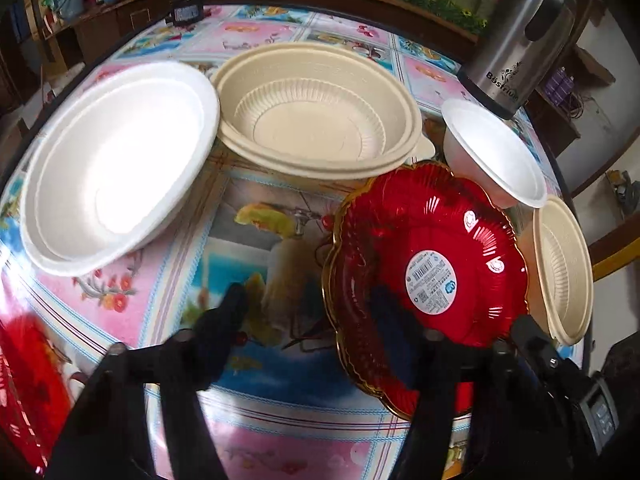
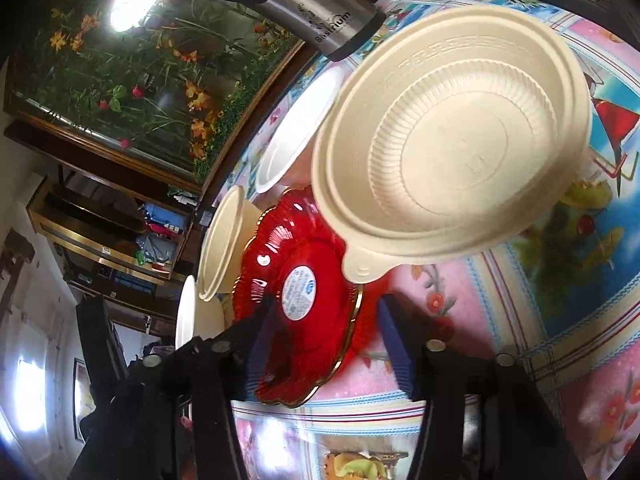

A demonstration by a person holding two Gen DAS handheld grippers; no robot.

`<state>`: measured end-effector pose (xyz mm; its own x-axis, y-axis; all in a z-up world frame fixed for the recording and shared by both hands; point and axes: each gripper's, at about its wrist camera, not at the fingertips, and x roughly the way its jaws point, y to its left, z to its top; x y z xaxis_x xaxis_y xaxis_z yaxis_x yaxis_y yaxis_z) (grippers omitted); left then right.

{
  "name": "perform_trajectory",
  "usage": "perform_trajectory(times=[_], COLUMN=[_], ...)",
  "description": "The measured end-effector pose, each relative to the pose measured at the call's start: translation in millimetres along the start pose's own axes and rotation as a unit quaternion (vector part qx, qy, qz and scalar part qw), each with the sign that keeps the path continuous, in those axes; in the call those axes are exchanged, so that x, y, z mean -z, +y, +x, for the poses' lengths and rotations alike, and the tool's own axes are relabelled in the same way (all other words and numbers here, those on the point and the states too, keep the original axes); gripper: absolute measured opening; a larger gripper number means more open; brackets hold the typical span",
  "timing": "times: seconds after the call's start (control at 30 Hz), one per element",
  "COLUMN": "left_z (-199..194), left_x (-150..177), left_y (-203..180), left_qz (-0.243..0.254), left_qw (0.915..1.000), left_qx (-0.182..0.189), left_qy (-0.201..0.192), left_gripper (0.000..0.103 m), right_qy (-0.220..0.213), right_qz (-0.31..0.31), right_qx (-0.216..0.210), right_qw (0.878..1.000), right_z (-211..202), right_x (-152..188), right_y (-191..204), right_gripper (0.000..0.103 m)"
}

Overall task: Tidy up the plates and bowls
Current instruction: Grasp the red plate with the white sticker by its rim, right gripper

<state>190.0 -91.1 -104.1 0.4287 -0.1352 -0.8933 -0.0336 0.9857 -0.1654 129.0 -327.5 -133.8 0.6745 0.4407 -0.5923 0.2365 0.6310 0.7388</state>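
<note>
Table (image 1: 280, 412): covered with a pink and blue patterned cloth; wooden shelving and a flower picture behind it.
Kettle (image 1: 516, 36): steel, at the far right edge of the table.
White bowls (image 1: 116, 164): nested stack, far left, tilted toward the camera.
Beige bowls (image 1: 320, 112): nested stack at centre back, just beside the white stack.
Red plate (image 1: 428, 264): gold-rimmed, round label at its middle, near right on the table.
Small white bowl (image 1: 492, 152): behind the red plate, below the kettle.
Small beige bowl (image 1: 564, 268): right of the red plate.
Left tool (image 1: 308, 312): fingers spread wide, holding nothing.
Right tool (image 2: 324, 316): jaws apart, straddling the near rim of the red plate (image 2: 296, 300); contact cannot be told.
</note>
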Motion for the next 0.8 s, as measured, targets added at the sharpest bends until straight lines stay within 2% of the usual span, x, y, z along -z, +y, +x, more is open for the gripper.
perform_trajectory(times=[0.07,0.1,0.17,0.23,0.27,0.8], left_z=[0.5,-0.8,-2.7,-5.8,-6.7,-28.0], left_x=[1.5,1.7,2.6,4.0,5.0,37.7], left_y=[-0.5,-1.5,-1.5,-1.8,-2.8,22.0], left_qz=[0.000,0.002,0.000,0.001,0.005,0.003], left_qw=[0.9999,0.9999,0.9995,0.9992,0.9992,0.9982], left_qx=[0.011,0.014,0.031,0.041,0.041,0.060], left_qy=[0.002,0.001,0.004,0.001,0.000,0.003], left_gripper=[0.041,0.032,0.021,0.016,0.013,0.011], right_qy=[0.003,0.005,0.007,0.011,0.011,0.027], right_qz=[0.008,0.010,0.009,0.007,0.007,-0.023], right_qx=[-0.002,-0.001,0.007,0.017,0.015,0.018], right_qw=[1.000,1.000,1.000,1.000,1.000,0.999], right_z=[2.2,3.2,5.3,7.7,8.3,2.7], right_x=[-0.9,-0.8,-0.6,0.8,1.3,18.0], right_y=[-2.4,-3.1,-3.9,-5.4,-5.2,1.3], right_gripper=[0.039,0.036,0.022,0.011,0.011,0.010])
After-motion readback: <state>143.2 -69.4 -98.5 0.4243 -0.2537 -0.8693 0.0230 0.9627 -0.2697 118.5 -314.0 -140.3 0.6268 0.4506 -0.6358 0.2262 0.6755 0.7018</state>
